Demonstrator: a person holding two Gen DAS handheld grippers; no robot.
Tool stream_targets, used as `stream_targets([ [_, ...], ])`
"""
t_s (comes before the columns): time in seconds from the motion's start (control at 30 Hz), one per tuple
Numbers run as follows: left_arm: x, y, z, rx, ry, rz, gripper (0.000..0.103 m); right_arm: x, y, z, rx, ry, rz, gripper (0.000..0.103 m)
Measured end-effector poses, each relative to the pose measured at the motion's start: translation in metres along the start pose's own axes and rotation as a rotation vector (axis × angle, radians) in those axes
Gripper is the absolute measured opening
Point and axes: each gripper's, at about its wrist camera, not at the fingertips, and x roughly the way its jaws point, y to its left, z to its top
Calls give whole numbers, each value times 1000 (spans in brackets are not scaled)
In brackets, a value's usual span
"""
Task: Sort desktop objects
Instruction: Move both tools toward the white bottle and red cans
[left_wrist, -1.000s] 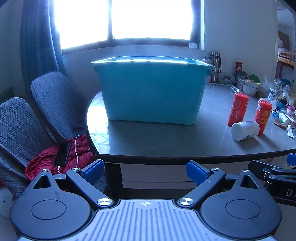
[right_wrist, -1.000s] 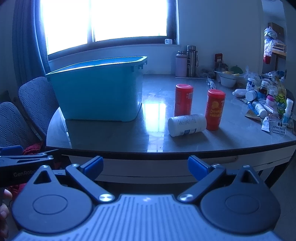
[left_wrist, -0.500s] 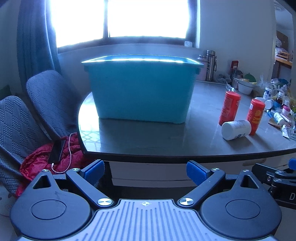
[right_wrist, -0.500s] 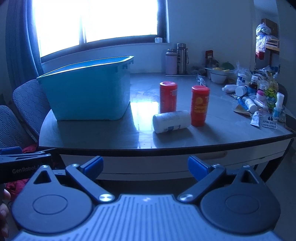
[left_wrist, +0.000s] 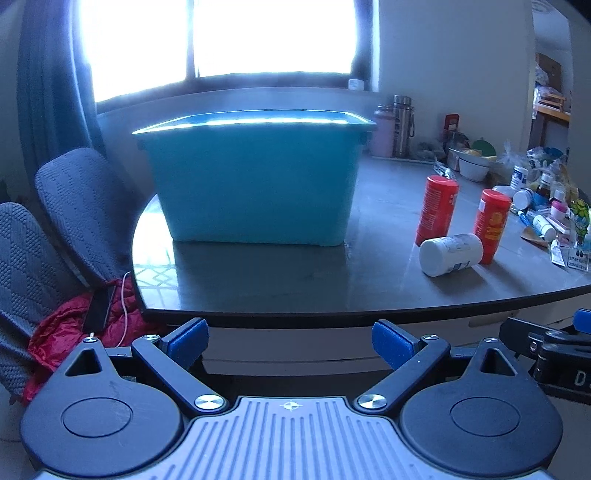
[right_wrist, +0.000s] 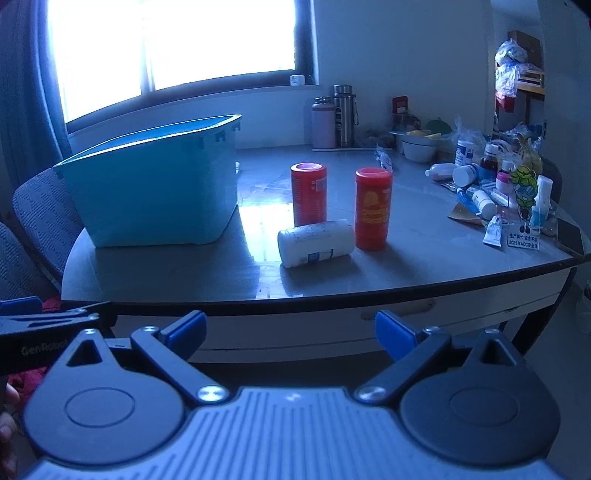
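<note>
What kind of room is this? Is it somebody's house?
Probably a lived-in room at home, maybe a dining room. A big round table by a bright window holds a blue tub, flasks, a bowl and medicine bottles, with padded chairs beside it.

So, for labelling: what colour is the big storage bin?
Teal; the bin shows best in the left wrist view.

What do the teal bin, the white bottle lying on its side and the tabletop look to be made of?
Teal bin: probably moulded plastic, matte, with a rolled rim and clip lugs. White bottle: likely opaque plastic, smooth, with a printed label. Tabletop: hard and glossy, mirroring the window; glass or polished laminate, cannot tell which.
</note>
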Motion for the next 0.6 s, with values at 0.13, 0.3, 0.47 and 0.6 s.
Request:
stream_targets([
  [0.13,10,-4,2,7,0,-6,97,7,-4,2,4,-6,-8,98],
  [0.3,21,-5,4,-15,6,-2,97,14,-11,3,6,-15,-18,98],
  [0.47,30,-5,5,-16,-2,-4,97,26,-14,3,15,-22,-20,98],
  [0.6,40,-3,8,-30,4,3,97,36,-13,5,7,-18,-10,98],
])
